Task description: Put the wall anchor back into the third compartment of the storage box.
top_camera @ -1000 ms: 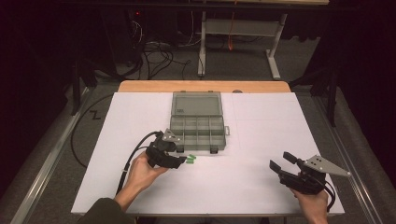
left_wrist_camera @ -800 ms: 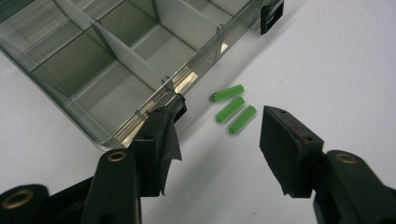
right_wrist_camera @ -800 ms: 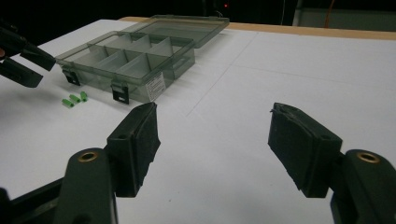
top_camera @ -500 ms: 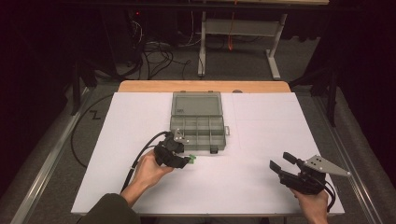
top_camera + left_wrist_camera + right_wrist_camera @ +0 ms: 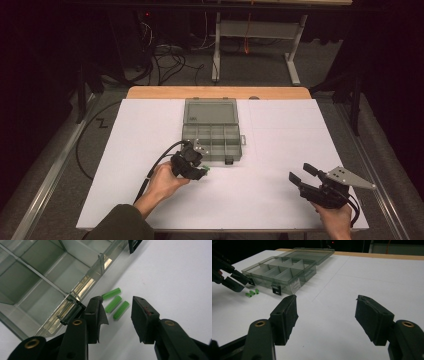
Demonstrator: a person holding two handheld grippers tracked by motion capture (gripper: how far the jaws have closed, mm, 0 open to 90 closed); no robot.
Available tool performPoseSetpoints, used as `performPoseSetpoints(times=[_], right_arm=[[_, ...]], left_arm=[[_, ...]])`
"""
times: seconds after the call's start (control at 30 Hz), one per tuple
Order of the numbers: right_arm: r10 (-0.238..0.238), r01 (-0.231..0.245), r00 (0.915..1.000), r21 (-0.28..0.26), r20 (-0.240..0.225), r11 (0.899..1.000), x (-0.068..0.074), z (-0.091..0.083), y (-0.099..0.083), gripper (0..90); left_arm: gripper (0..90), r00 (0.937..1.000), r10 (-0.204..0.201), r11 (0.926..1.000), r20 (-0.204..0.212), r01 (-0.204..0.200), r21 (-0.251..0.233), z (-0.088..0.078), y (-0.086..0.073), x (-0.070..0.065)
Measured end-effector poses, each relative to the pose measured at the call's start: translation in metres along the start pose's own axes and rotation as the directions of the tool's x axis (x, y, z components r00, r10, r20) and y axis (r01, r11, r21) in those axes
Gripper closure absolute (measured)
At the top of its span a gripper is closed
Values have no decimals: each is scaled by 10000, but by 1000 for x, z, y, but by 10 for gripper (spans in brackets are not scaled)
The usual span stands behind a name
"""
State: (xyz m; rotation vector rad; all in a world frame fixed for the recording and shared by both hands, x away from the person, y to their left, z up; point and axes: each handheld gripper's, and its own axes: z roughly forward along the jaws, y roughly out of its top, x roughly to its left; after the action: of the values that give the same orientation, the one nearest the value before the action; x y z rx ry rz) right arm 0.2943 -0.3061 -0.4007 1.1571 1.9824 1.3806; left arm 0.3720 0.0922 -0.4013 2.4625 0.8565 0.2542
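Your left claw (image 5: 113,315), jaws just closing but gripping nothing, straddles three small green ribbed plastic plugs (image 5: 113,304) beside the clear compartment box (image 5: 47,282) mid-counter (image 5: 280,150); your right claw (image 5: 327,320) gapes empty.

An open box (image 5: 215,142) sat mid-table (image 5: 280,200), its lid lying flat behind the compartments. Three plugs (image 5: 115,305) lay side by side on the table just before the box's front wall, near its left corner. The left tongs (image 5: 199,171) hung over them, one jaw on either side. The right tongs (image 5: 301,174) stood well apart near the table's front right corner.
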Motion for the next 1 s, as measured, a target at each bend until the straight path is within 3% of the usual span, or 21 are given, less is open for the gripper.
performPoseSetpoints(times=[1.0], right_arm=[[80,-79,9999,90,-80,9999,0,0,0,363]], left_arm=[[728,9985,386,9953,392,-419,873,17,4,-2]])
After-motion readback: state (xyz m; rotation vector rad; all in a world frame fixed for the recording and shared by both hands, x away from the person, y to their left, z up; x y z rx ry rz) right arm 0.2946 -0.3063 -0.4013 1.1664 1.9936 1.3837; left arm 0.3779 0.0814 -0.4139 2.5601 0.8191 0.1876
